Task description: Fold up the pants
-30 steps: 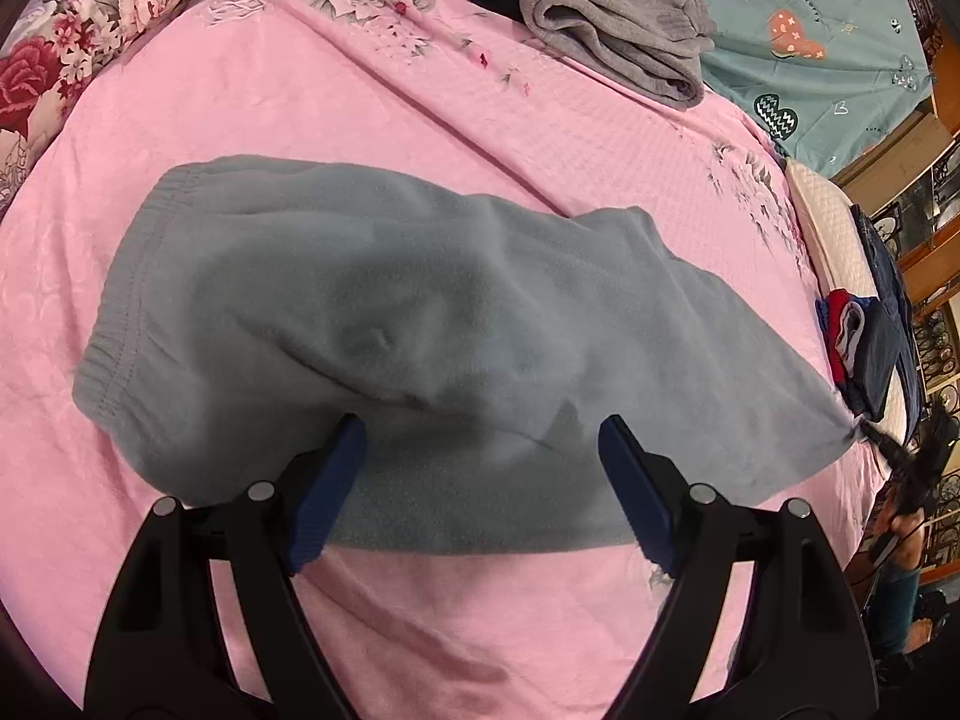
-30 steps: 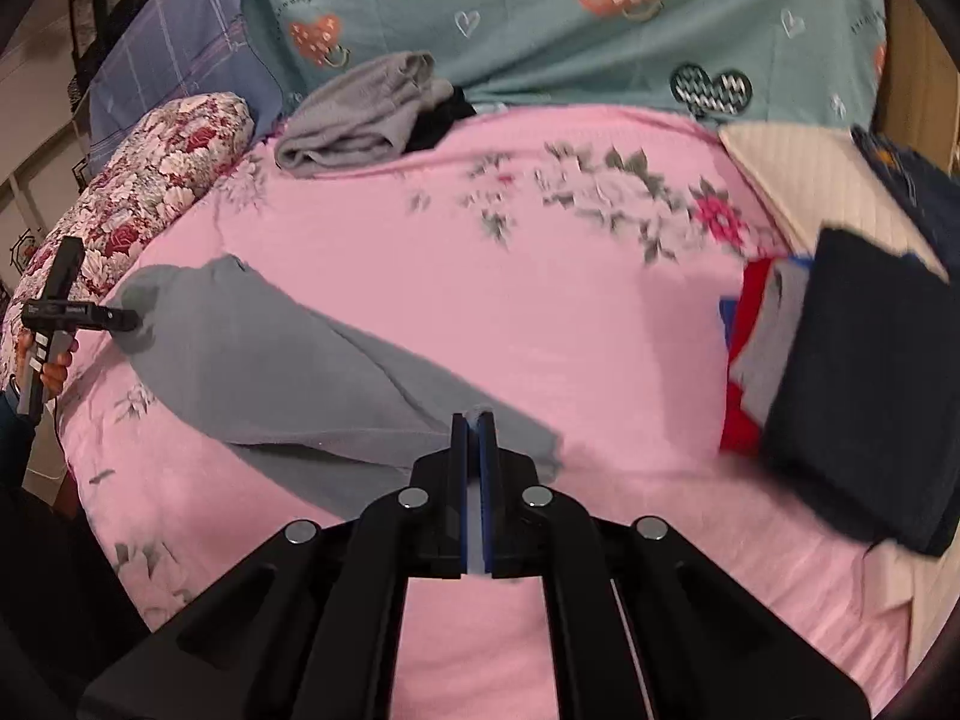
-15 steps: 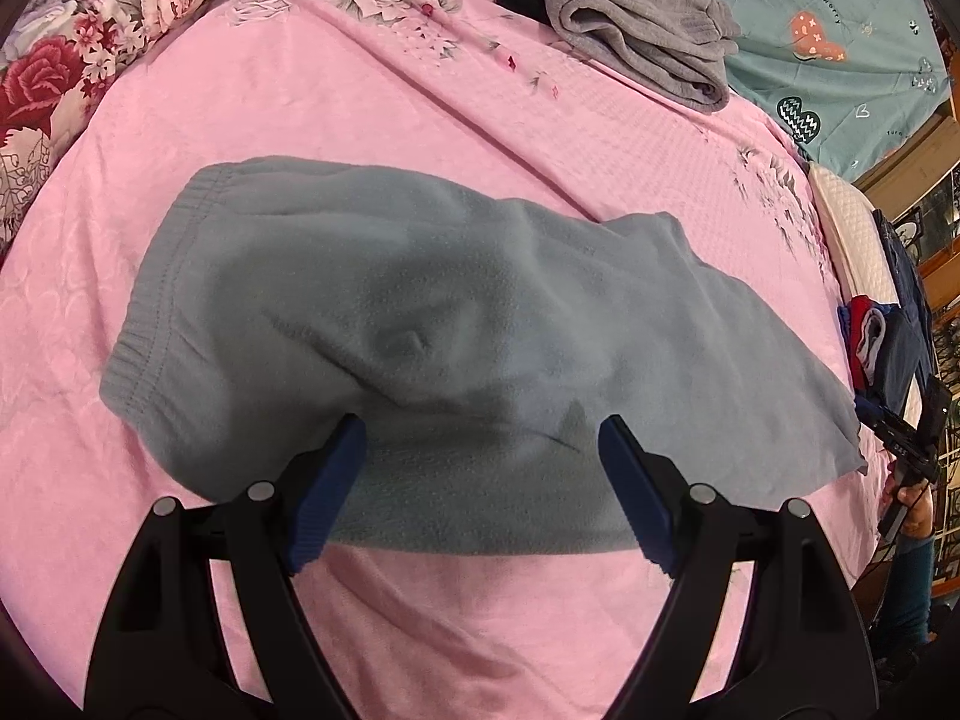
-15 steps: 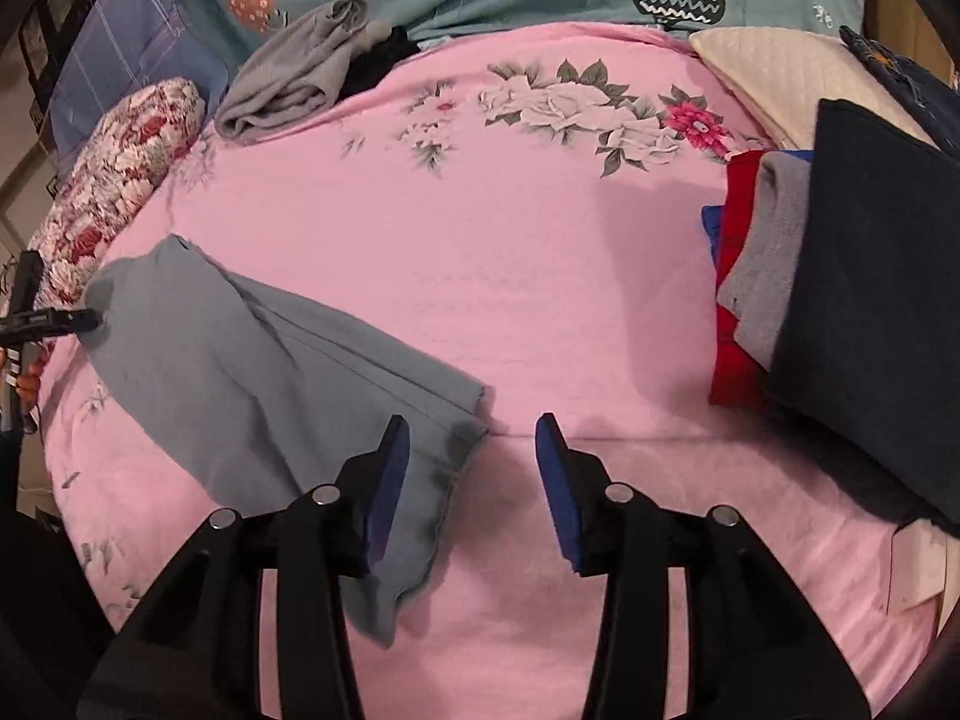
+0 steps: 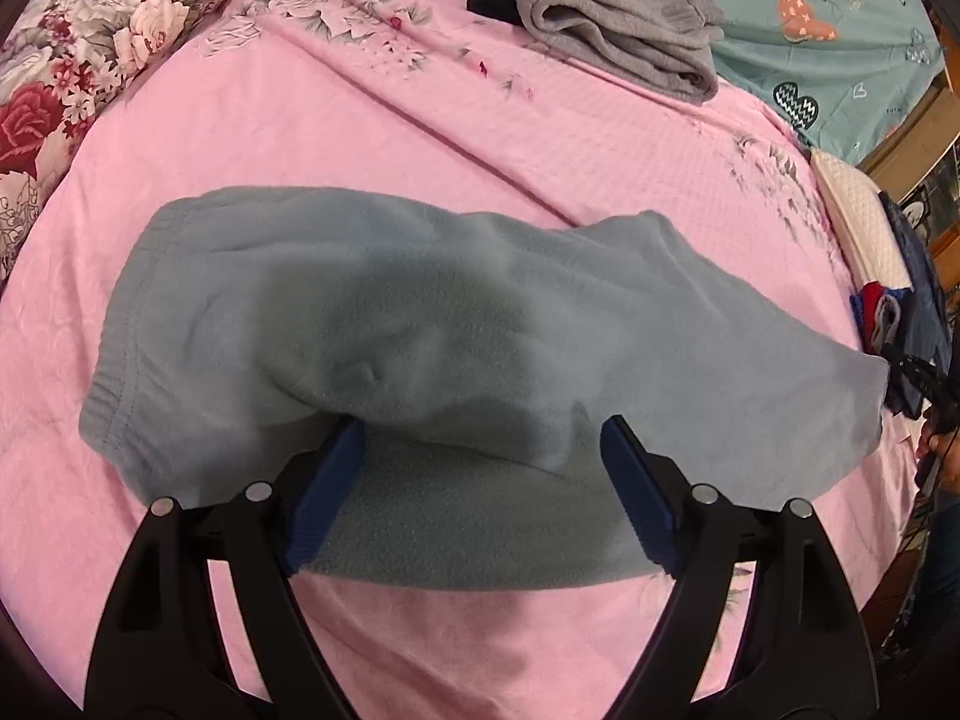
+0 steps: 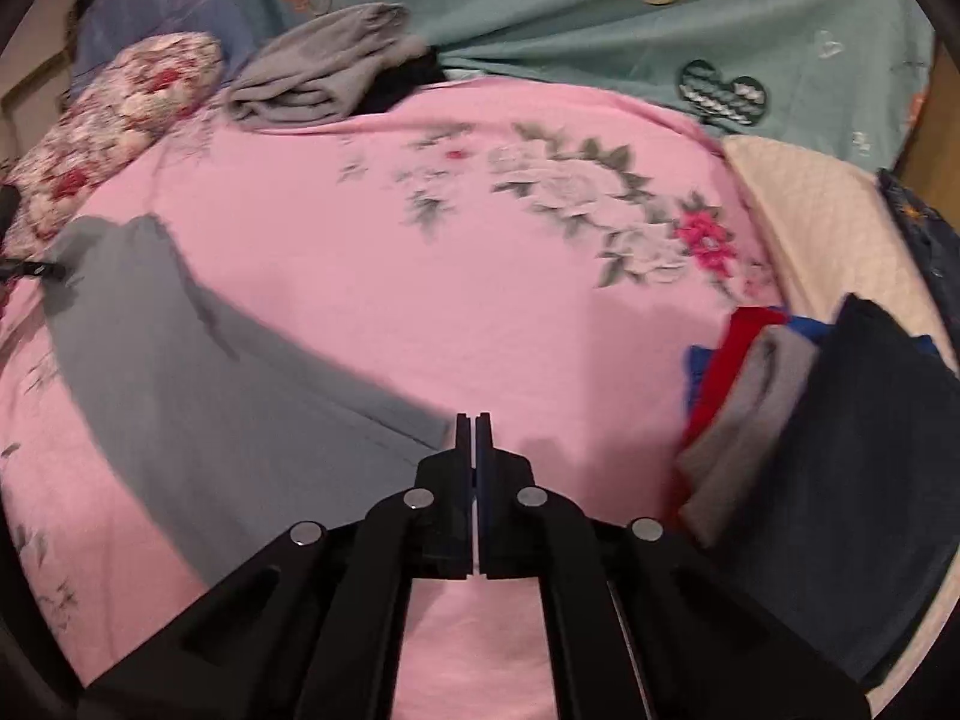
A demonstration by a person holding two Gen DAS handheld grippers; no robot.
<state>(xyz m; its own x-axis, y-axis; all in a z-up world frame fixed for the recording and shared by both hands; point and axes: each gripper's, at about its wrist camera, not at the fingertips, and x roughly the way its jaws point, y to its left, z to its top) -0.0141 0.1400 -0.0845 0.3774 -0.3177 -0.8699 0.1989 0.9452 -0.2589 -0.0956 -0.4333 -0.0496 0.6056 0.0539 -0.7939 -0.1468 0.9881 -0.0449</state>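
Observation:
Grey-blue fleece pants (image 5: 456, 336) lie across the pink bedsheet (image 5: 420, 120), waistband at the left, leg ends at the right, one leg folded over the other. My left gripper (image 5: 480, 468) is open, its blue pads straddling the pants' near edge by the crotch fold. In the right wrist view the pants (image 6: 198, 396) stretch from the far left to the leg hem. My right gripper (image 6: 474, 426) is shut just beside that hem corner; the view is blurred and I see no cloth between the jaws.
A folded grey garment (image 5: 618, 30) lies at the far side by a teal heart-print quilt (image 6: 660, 18). A floral pillow (image 5: 78, 42) sits at the left. A stack of dark, grey and red folded clothes (image 6: 828, 420) lies at the right.
My right gripper opened near the leg hem half a second ago and has shut again now, moving slightly. My left gripper stayed open and edged closer to the pants.

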